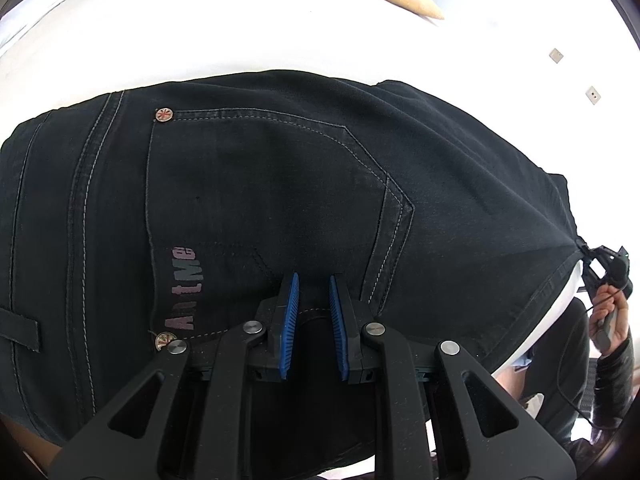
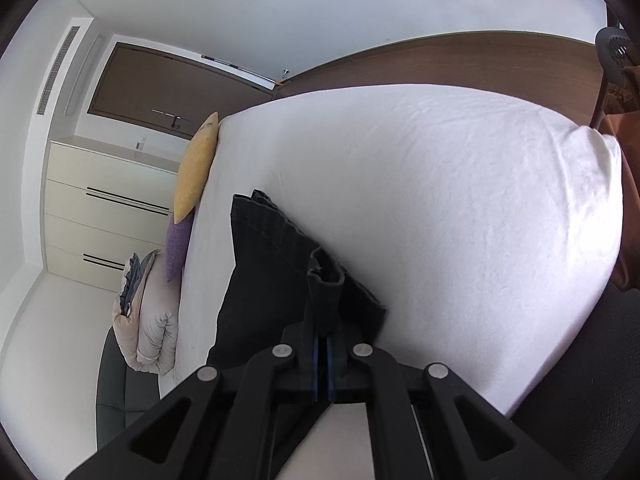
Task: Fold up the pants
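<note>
Black jeans (image 1: 280, 184) lie spread on a white bed (image 1: 240, 40), back pocket and pink lettering up. My left gripper (image 1: 314, 284) is open, its blue pads (image 1: 290, 320) just above the pocket's lower part, holding nothing. My right gripper (image 2: 322, 320) is shut on the jeans' hem edge (image 2: 326, 280); a bunched fold of the black fabric (image 2: 264, 264) stands between its fingers. The right gripper also shows in the left wrist view (image 1: 600, 268) at the jeans' far right corner, pulling the cloth taut.
A yellow pillow (image 2: 196, 168), a purple pillow (image 2: 178, 246) and a rolled duvet (image 2: 148, 320) sit at the bed's head. A white drawer unit (image 2: 104, 208) stands beyond. A wooden wall panel (image 2: 460, 60) runs along the bed's far side.
</note>
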The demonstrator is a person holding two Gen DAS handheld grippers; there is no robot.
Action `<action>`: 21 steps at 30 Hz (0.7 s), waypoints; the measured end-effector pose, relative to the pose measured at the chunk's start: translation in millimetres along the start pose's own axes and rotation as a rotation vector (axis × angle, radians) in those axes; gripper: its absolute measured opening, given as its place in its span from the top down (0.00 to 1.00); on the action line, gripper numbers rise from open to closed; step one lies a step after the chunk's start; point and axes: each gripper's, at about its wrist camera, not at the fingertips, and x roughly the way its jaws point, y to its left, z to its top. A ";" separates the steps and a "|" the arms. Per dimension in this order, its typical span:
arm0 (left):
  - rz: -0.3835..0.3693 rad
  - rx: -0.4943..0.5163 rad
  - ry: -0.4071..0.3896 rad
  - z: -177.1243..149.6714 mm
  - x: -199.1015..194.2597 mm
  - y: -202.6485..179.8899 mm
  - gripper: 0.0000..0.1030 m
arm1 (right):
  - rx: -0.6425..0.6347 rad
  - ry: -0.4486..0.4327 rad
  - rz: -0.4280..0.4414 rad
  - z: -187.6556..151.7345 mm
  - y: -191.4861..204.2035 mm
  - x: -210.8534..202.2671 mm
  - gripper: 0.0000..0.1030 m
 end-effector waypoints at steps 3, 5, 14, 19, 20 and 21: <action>-0.028 -0.027 -0.016 -4.5 -3.3 9.3 0.85 | -0.025 -0.003 -0.016 -1.0 7.0 -1.8 0.98; -0.046 -0.046 -0.028 -7.2 -6.5 14.5 0.85 | -0.028 0.020 -0.016 2.6 7.2 -4.4 0.96; -0.094 -0.093 -0.074 -16.3 -17.5 37.4 0.84 | -0.281 0.036 0.022 -21.7 73.9 -46.5 0.36; -0.097 -0.103 -0.088 -25.9 -25.8 46.3 0.85 | -0.303 0.483 0.245 -120.1 124.6 26.5 0.56; -0.095 -0.100 -0.086 -26.1 -26.1 47.1 0.85 | -0.296 0.551 0.275 -139.7 130.9 39.1 0.56; -0.095 -0.098 -0.085 -26.1 -27.1 47.7 0.85 | -0.289 0.613 0.291 -157.3 135.9 51.3 0.56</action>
